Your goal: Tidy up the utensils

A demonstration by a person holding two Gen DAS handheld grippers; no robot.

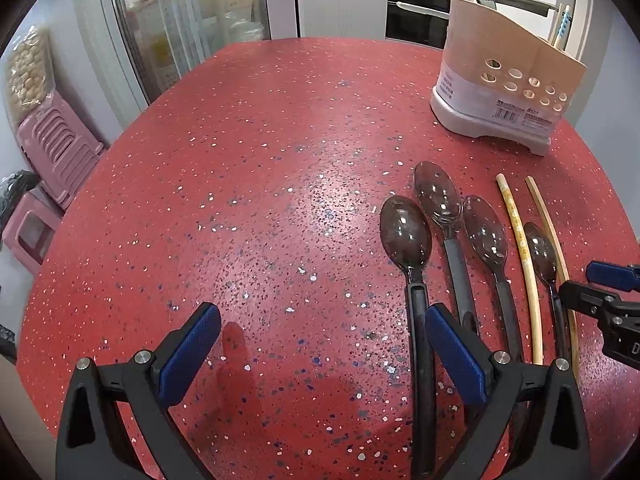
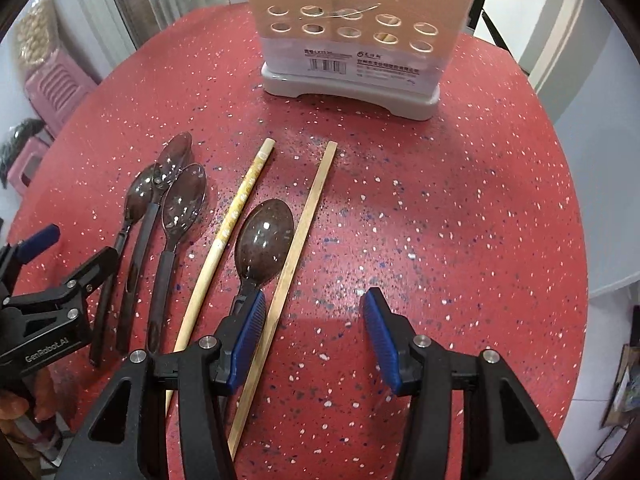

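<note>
Several dark translucent spoons (image 1: 406,236) (image 2: 264,236) and two chopsticks, a round patterned one (image 2: 234,216) (image 1: 520,248) and a flat plain one (image 2: 304,232) (image 1: 550,224), lie on the red speckled table (image 1: 260,200) (image 2: 440,200). A beige perforated utensil holder (image 1: 508,76) (image 2: 352,28) stands at the far side and has a few utensils in it. My left gripper (image 1: 322,344) is open and empty, just left of the spoon handles. My right gripper (image 2: 314,336) is open and empty, its left finger over the rightmost spoon's handle beside the flat chopstick.
Pink plastic stools (image 1: 56,148) stand past the table's left edge. A glass-door cabinet (image 1: 184,20) and a kitchen counter with an oven (image 1: 416,16) are behind the table. Each gripper shows in the other's view, the right one (image 1: 608,308) and the left one (image 2: 44,304).
</note>
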